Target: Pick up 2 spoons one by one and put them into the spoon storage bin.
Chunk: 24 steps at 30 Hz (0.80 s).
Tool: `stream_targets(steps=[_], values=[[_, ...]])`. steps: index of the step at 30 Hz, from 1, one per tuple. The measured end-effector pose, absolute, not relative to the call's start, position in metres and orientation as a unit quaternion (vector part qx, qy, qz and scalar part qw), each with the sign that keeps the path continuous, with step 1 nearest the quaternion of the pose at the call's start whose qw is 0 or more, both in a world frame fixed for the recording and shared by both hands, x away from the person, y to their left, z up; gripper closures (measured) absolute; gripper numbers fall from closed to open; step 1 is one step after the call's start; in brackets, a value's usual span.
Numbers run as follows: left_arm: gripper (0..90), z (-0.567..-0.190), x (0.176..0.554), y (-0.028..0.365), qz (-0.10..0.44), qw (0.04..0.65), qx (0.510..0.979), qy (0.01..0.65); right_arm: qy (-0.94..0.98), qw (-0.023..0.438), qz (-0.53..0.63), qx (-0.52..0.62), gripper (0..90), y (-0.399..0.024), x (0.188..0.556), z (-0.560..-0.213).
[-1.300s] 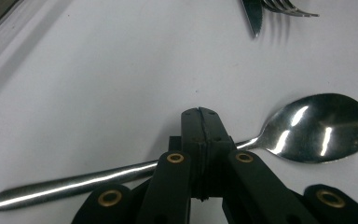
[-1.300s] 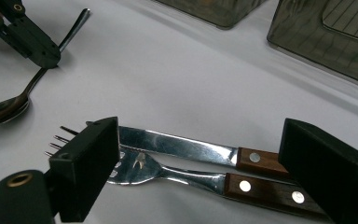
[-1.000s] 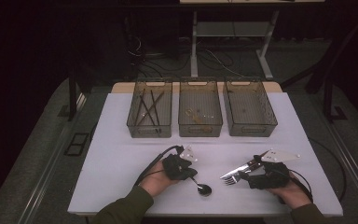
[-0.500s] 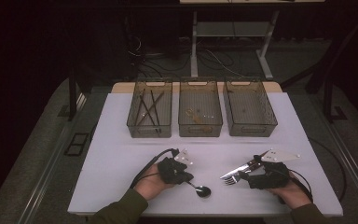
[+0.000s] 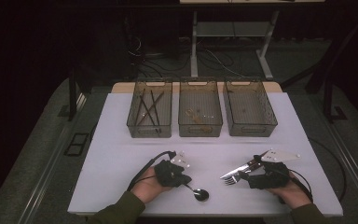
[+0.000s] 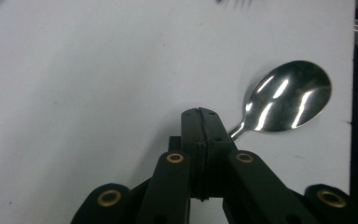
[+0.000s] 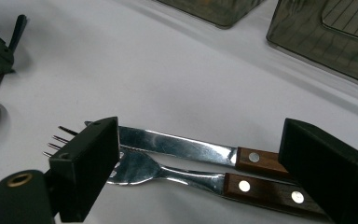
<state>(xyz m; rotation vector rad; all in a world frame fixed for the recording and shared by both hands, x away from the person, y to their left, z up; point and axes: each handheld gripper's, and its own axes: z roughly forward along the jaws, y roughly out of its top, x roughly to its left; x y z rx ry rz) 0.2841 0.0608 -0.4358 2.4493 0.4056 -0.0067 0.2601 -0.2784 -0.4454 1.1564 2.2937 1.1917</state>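
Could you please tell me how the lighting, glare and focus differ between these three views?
High view: dim, with dark surroundings around the white table. Left gripper view: bright streaks of glare on the shiny metal spoon bowl, sharply focused. Right gripper view: soft shadows under the wooden-handled knife and fork; the near black fingers look blurred.
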Motion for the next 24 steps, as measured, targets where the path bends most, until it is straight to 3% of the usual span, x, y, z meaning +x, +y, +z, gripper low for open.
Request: stream_targets(steps=[14, 24], values=[[89.7, -0.433, 0.24, 0.044, -0.039, 0.335, 0.937, 0.094, 0.8, 0.155, 0.415, 0.404, 12.2, -0.278, 0.26, -0.445], [89.8, -0.44, 0.24, 0.026, -0.043, 0.335, 0.938, 0.077, 0.801, 0.154, 0.414, 0.404, 12.3, -0.278, 0.26, -0.446]])
